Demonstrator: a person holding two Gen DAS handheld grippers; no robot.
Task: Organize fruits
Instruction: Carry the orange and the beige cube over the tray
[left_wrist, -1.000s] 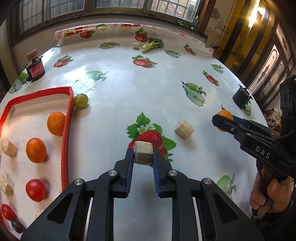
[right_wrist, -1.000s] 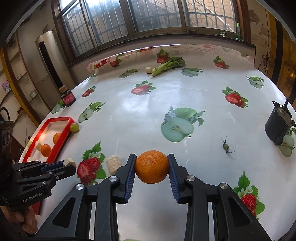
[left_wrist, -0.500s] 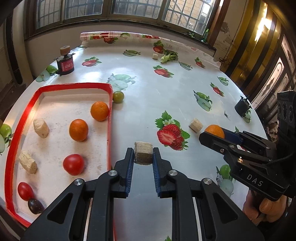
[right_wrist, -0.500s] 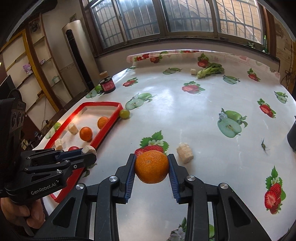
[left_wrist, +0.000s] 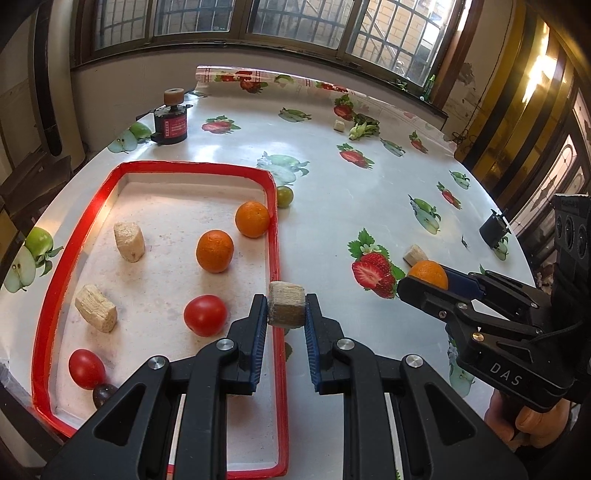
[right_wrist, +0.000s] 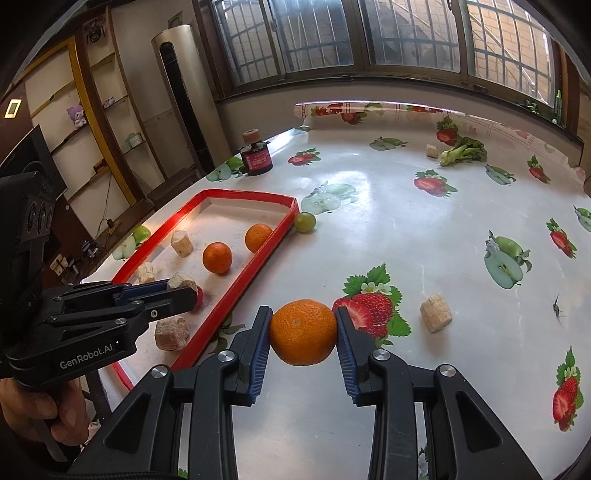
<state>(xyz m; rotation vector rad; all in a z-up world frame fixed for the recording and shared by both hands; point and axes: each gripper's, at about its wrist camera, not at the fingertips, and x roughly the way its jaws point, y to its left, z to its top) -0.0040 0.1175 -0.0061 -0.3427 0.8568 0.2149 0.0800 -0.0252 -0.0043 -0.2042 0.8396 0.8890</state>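
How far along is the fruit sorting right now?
Done: the red-rimmed tray holds two oranges, tomatoes and pale chunks. In hand: the left gripper grips a tan fibrous chunk, the right gripper an orange mandarin. Left: a small green fruit and a pale chunk.

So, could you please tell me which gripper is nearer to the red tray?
Left. The left gripper, shut on a tan chunk, hangs over the red tray's near edge; the right gripper, shut on an orange, is over the table beside the tray.
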